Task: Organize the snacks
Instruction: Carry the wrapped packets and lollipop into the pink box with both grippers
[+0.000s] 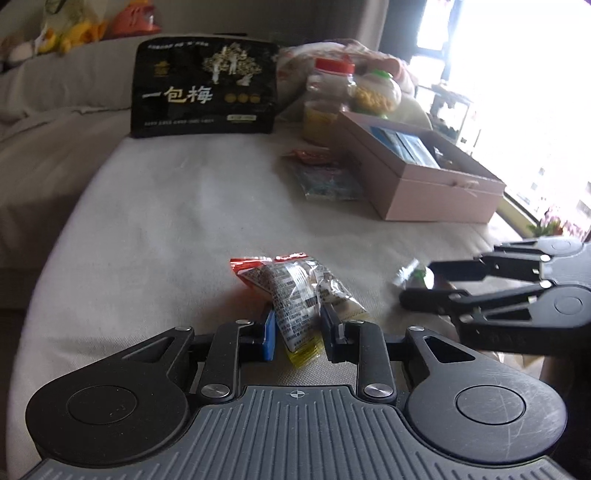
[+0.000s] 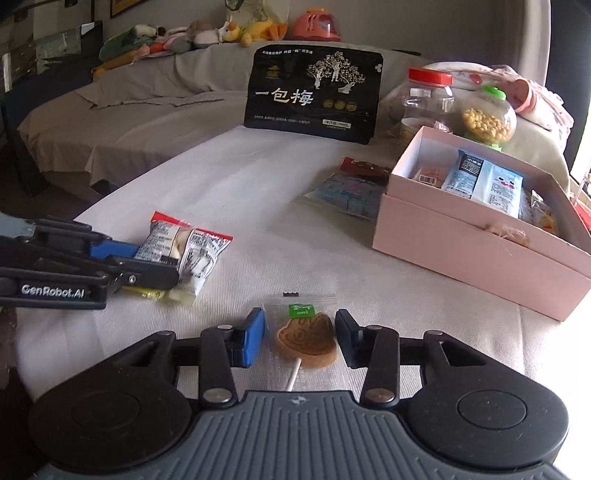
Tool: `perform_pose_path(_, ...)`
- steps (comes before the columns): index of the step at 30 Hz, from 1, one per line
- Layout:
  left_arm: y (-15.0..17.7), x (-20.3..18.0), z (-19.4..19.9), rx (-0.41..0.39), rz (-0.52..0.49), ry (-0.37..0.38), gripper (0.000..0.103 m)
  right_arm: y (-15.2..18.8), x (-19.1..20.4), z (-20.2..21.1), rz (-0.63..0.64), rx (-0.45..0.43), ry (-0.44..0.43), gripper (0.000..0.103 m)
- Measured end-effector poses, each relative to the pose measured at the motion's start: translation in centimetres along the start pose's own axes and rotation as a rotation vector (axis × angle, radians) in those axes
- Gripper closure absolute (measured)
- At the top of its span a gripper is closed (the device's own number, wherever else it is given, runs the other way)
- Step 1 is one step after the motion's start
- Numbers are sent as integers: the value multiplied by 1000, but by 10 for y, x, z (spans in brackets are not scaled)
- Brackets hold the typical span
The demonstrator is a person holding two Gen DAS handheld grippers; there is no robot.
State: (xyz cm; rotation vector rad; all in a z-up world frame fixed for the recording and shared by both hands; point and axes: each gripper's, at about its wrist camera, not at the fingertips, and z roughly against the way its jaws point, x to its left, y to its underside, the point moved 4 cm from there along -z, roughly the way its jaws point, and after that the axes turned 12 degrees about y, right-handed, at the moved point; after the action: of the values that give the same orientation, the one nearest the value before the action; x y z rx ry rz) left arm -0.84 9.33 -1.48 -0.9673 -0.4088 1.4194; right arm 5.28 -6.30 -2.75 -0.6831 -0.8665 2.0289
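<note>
Two grippers straddle snacks: left [image 1: 297, 325] a packet [image 1: 295, 295], right [image 2: 300, 338] a lollipop [image 2: 306, 341].

A lived-in home, probably a living room or bedroom: a grey-sheeted sofa or bed [image 2: 147, 96] runs along the back with stuffed toys [image 2: 207, 33] piled on it, a framed picture [image 2: 123, 5] hangs on the wall, and daylight pours through a large window [image 1: 517, 92].
</note>
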Motion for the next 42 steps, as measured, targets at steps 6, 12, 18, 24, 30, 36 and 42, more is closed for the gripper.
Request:
perform_pose_path(6,3,-12,3,5,-48,3,78,0,-19,14,-45,-13,2,62)
perform_pose_path(12,8,-24,10,18,-49,50,79,0,-39,36,-75,-52,21,62)
perform_pose_path(18,6,-43,23,-2,-74,96,79,3,-60,68,-112,-117,61,62)
perform_pose_path(24,-22,-78,33,-34,-156,148,79,-5,-90,100,-148,-188,90,62)
perform_pose_path(30,-75,-118,21,-88,-295,203,79,-46,-133,123,-190,-288,141,62)
perform_pose_path(36,-129,-125,-26,-93,-307,265,79,-96,-186,106,-240,-300,213,62)
perform_pose_path(42,-175,-114,-105,-38,-199,370,79,-130,-238,32,-331,-160,184,62)
